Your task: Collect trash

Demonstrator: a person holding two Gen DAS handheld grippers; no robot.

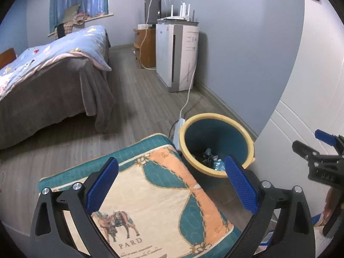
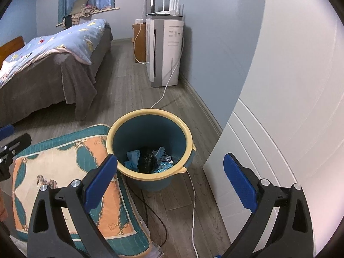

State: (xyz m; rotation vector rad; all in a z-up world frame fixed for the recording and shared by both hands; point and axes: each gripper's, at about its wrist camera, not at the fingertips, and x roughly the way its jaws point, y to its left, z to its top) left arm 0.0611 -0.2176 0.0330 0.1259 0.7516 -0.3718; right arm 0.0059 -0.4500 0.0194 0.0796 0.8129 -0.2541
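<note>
Both grippers are empty and their jaws stand wide apart. The left gripper (image 1: 171,185) hangs over the cushion (image 1: 154,193), and the right gripper (image 2: 169,176) hangs near the bin (image 2: 150,148), which fills the space between its fingers at about 12 o'clock. In the left view the bin (image 1: 217,144) is at 1 o'clock, just beside the cushion's far corner.

The trash (image 2: 148,159) lies at the bottom of the bin: blue scraps, a dark crumpled piece and some shiny wrapper. I see no loose trash on the floor (image 2: 129,81) in these views, so I judge that the pieces are already collected, or that the next one is outside the frames.

If another piece must be dropped, it is better to bring it over the middle of the opening, not over the yellow rim (image 2: 111,137), and to part the jaws only when it is inside. The white cable (image 2: 193,204) runs on the floor at 5 o'clock from the bin, touching or nearly touching its base; a gripper that goes low there could catch it. The cushion presses close to the bin at 9 o'clock, so an approach from above is safer.
</note>
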